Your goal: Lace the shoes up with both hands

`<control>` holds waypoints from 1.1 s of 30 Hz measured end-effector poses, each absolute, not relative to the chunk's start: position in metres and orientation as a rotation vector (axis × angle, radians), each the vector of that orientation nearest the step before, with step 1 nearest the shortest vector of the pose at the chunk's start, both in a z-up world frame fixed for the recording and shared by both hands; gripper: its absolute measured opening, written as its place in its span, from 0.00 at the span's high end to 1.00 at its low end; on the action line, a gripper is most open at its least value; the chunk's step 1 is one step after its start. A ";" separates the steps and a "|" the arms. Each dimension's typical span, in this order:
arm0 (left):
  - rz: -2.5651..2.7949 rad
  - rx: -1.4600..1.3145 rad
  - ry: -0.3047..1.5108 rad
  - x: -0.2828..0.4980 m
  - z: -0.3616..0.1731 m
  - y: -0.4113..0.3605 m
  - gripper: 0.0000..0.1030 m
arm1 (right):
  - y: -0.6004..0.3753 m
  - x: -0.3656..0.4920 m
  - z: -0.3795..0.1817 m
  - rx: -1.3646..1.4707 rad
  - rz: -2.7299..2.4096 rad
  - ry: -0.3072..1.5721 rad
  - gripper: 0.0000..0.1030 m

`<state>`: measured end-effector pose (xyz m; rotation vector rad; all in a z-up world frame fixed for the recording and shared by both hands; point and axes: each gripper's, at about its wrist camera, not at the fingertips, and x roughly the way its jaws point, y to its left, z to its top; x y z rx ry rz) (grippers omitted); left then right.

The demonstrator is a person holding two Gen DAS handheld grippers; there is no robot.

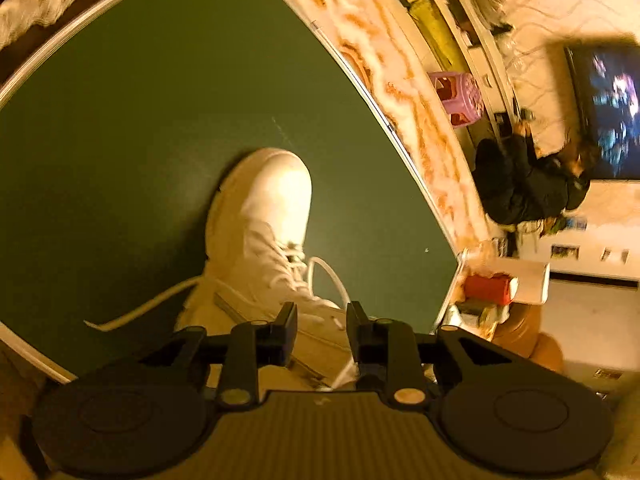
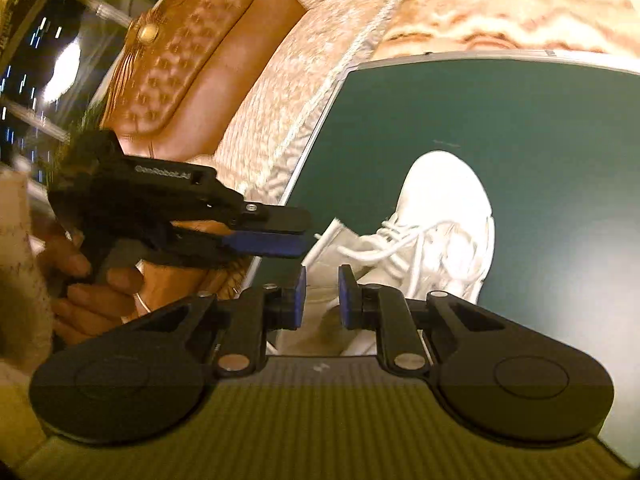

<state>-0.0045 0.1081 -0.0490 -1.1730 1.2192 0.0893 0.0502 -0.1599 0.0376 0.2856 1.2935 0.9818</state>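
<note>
A white high-top shoe [image 1: 264, 240] of smooth, slightly creased leather-like material is lying on a flat, matte green board [image 1: 140, 140], its rounded toe pointing toward the middle of the board and its ankle end sitting near the board's edge closest to the grippers. Flat white laces [image 2: 400, 240] are crossing in rows over the tongue. In the left wrist view one loose lace end [image 1: 140, 308] is trailing flat across the green surface to the shoe's left, and a rounded lace loop [image 1: 324, 276] is arching up on its right side.

The left gripper [image 1: 322, 320], made of black plastic with blue pads, is hovering over the shoe's ankle part; its jaws are standing a little apart with nothing pinched between them. In the right wrist view the left gripper [image 2: 298, 232] is showing from the side, held in a hand [image 2: 100, 280] wearing a thin ring, its tips at the board's edge near the shoe's collar. The right gripper [image 2: 322, 296] is likewise standing slightly apart and gripping nothing, with the shoe's collar seen through the gap.

A thin pale metal rim is framing the board. Beyond it, a nubby cream fabric [image 2: 280, 120] with corded piping is lying beside a tufted tan leather cushion [image 2: 180, 60], and marbled orange-and-white flooring [image 1: 380, 40] is spreading past the far edge.
</note>
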 end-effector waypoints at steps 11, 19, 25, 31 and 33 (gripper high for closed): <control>0.129 -1.177 1.185 -0.008 -0.059 0.090 1.00 | -0.133 0.020 0.028 0.320 0.848 1.258 0.70; 0.138 -0.948 1.207 -0.003 -0.038 0.092 1.00 | -0.126 -0.001 0.028 0.279 0.788 1.239 0.70; 0.113 -1.115 1.174 -0.003 -0.044 0.095 0.69 | -0.125 -0.008 0.032 0.285 0.766 1.229 0.70; 0.118 -1.150 1.178 -0.003 -0.055 0.088 0.92 | -0.120 -0.008 0.029 0.285 0.756 1.217 0.70; 0.113 -1.151 1.163 -0.006 -0.056 0.087 0.96 | -0.121 -0.008 0.029 0.289 0.752 1.215 0.70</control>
